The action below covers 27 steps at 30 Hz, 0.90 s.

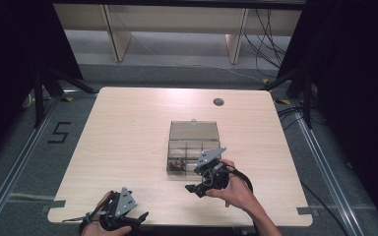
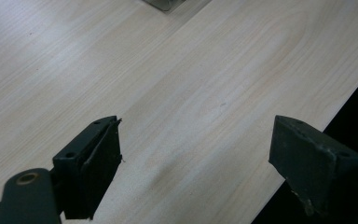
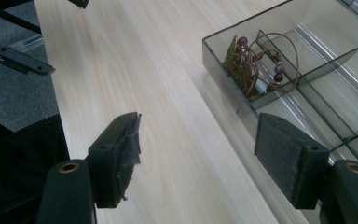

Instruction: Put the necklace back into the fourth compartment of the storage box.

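One pale wooden table [image 1: 128, 128], grey floor [image 1: 24, 147]

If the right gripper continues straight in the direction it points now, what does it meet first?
The right gripper has open, empty jaws pointing along the wooden table. One jaw lines up with the near wall of the clear compartment box, so it would probably meet that first, though depth is uncertain.

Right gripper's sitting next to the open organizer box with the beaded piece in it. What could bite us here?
1. The beaded jewelry loops over a thin divider; pulling it out may snag the wire.
2. The clear box looks light and nothing braces it: the left gripper hangs open near the table edge, so a nudge may slide it.
3. The right gripper, open, straddles the box's near wall; closing now would likely catch the wall.
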Each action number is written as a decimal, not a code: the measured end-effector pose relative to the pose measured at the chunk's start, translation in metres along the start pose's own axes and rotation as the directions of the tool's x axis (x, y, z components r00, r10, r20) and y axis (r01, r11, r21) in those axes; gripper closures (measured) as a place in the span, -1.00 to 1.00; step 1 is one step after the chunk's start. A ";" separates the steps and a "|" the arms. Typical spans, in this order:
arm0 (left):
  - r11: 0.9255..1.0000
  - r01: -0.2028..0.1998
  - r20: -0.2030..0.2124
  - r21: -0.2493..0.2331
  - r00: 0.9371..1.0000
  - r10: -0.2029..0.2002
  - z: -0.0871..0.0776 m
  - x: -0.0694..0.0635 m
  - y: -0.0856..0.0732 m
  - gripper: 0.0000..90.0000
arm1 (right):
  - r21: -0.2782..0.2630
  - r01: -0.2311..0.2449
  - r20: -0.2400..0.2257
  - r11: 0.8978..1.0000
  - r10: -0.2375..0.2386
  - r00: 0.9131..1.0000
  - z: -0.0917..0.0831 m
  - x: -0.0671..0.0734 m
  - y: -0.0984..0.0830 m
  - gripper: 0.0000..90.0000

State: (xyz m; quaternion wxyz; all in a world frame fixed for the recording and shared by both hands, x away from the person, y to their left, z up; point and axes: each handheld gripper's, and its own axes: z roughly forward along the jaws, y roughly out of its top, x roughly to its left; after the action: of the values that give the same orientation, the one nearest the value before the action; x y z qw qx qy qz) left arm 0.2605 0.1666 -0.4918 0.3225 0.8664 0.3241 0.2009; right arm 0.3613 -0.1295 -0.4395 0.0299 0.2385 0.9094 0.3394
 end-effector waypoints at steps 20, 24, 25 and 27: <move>1.000 -0.008 -0.001 -0.010 1.000 0.008 0.000 0.000 0.000 -0.64 | -0.040 -0.015 -0.002 0.999 0.015 1.000 -0.009 0.002 -0.011 -0.29; 1.000 -0.005 0.000 -0.002 1.000 0.005 0.000 -0.001 0.001 -0.64 | -0.035 -0.012 0.000 0.999 0.012 1.000 -0.012 0.001 -0.013 -0.29; 1.000 -0.013 -0.001 -0.002 1.000 0.013 0.000 0.000 0.001 -0.64 | -0.040 -0.013 0.004 0.999 0.013 1.000 -0.013 0.001 -0.014 -0.29; 1.000 0.002 0.005 -0.002 1.000 -0.002 0.000 -0.001 0.000 -0.64 | -0.038 -0.002 0.001 0.999 0.002 1.000 -0.012 0.000 -0.015 -0.29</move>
State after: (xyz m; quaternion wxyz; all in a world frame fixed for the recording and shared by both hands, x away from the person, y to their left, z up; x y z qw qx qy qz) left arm 0.2599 0.1655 -0.4920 0.3244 0.8663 0.3239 0.1987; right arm 0.3526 -0.1468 -0.4400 0.0343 0.2388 0.9027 0.3564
